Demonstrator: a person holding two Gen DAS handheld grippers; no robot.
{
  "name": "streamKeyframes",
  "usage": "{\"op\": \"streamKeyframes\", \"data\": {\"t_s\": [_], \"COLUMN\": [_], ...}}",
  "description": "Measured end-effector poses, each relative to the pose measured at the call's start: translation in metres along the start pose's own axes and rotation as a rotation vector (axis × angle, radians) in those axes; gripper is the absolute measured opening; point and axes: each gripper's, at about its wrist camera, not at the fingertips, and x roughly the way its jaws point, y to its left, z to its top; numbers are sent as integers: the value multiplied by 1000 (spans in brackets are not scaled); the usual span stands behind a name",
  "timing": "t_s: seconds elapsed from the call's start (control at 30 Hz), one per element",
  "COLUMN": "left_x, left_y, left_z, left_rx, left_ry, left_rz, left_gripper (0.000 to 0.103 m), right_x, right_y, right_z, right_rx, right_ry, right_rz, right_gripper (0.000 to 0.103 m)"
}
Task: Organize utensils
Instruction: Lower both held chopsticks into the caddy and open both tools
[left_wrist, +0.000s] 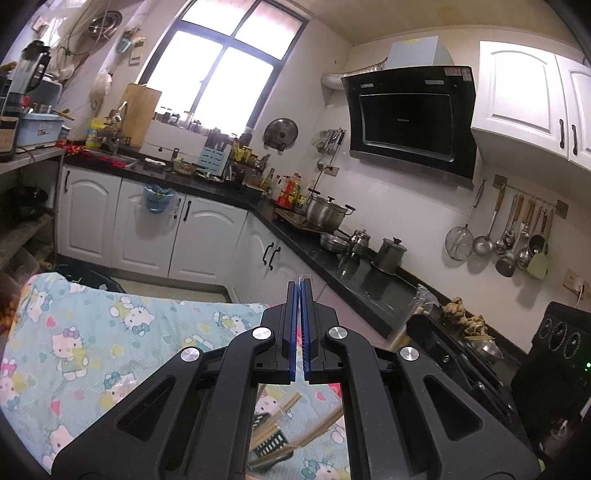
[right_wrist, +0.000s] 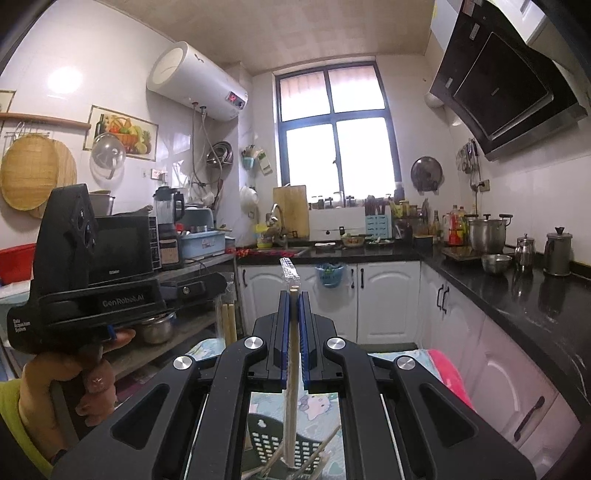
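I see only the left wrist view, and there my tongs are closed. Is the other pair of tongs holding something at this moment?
Observer: Yes. The right tongs are shut on a pale wooden chopstick in a clear plastic sleeve.
Operator: Which way does the stick point?
Observer: It runs along the tongs. Its top end sticks out past the tips, and its lower end hangs over the black perforated plastic basket. I cannot tell if they touch.
Operator: Does that view show my side?
Observer: Yes. At its left edge a hand grips the black body behind your left tongs.
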Motion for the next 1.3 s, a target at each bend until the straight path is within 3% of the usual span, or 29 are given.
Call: {"op": "streamKeyframes", "data": {"t_s": [0.73,1.1,1.3], "left_x": [26,28,26], "left_y": [37,47,57], "left_z": [-50,-72,-85], "left_rx": [-76,-118,-155], "left_ry": [10,37,81], "left_rz": [-2,-15,19], "left_gripper": [0,0,1], "right_x": [26,38,43], "right_y": [3,4,-2], "right_z": [-49,-74,-88], "right_rx": [-49,-27,21], "right_ry": [5,56,117], "right_rz": [-11,-28,-44], "right_gripper": [5,5,7]}}
